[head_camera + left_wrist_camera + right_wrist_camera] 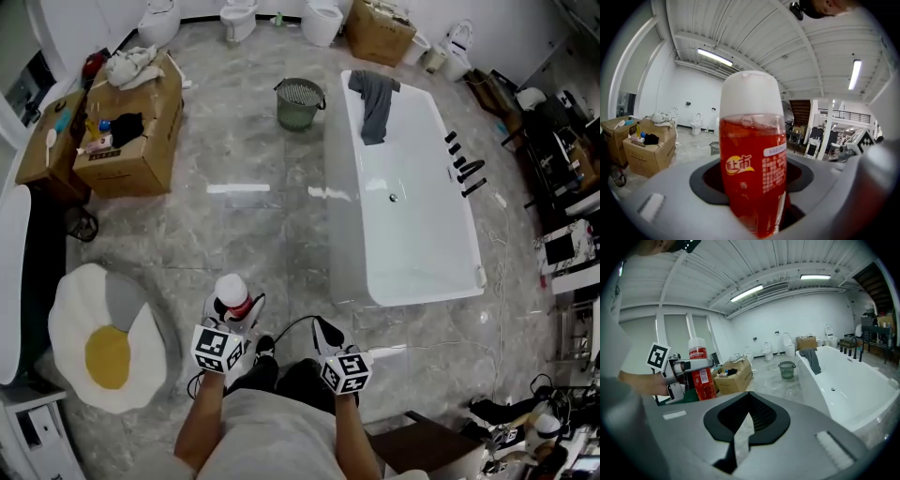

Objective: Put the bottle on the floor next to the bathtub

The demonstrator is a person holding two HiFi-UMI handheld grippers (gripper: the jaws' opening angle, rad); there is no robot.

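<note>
Head view: the red bottle point(232, 298) with its white cap is up in the left gripper point(234, 317), about 8 o'clock from the bathtub point(412, 216). The right gripper point(326, 339) is near, at its 3 o'clock.

Left gripper view: jaws clamped on the bottle, which stands upright.

Right gripper view: jaws pressed together with nothing in them, bottle off at 10 o'clock.

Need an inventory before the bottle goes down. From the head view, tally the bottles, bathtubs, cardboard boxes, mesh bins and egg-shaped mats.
Bottle: 1
Bathtub: 1
Cardboard boxes: 3
Mesh bin: 1
Egg-shaped mat: 1
Total: 7
</note>
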